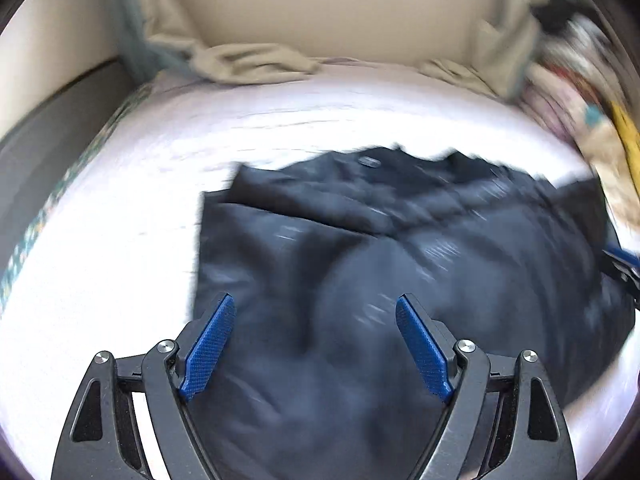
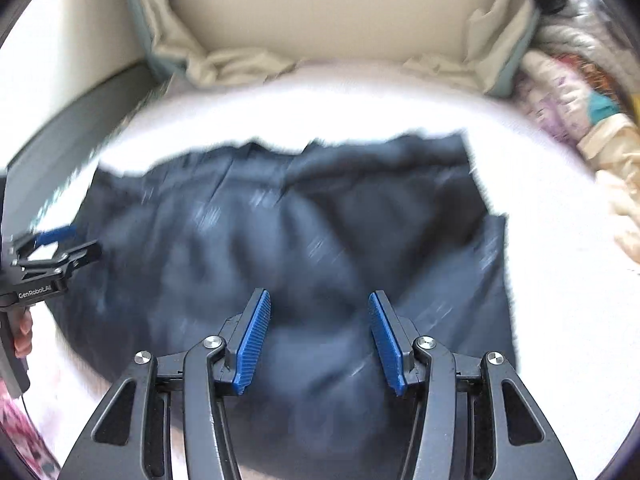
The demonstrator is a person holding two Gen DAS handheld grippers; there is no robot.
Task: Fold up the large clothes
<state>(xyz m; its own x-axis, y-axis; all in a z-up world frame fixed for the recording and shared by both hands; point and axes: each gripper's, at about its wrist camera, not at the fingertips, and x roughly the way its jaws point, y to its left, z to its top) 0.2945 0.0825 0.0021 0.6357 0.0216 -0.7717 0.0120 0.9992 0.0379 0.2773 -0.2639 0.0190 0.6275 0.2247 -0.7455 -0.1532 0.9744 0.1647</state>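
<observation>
Both hand-held grippers are hovering over a dark garment on the bed.

The left hand-held gripper [image 1: 314, 308] and right hand-held gripper [image 2: 318, 304] are both gaping wide, gripping nothing. The dark garment [image 1: 400, 260] is lying rumpled just ahead of and beneath their fingers, spread across the white bed [image 1: 120, 220]; everything is motion-blurred.

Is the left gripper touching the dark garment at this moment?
Cannot tell. In the left wrist view the left gripper is open above the garment, nothing pinched, but motion blur hides any gap or contact below the fingers.
</observation>
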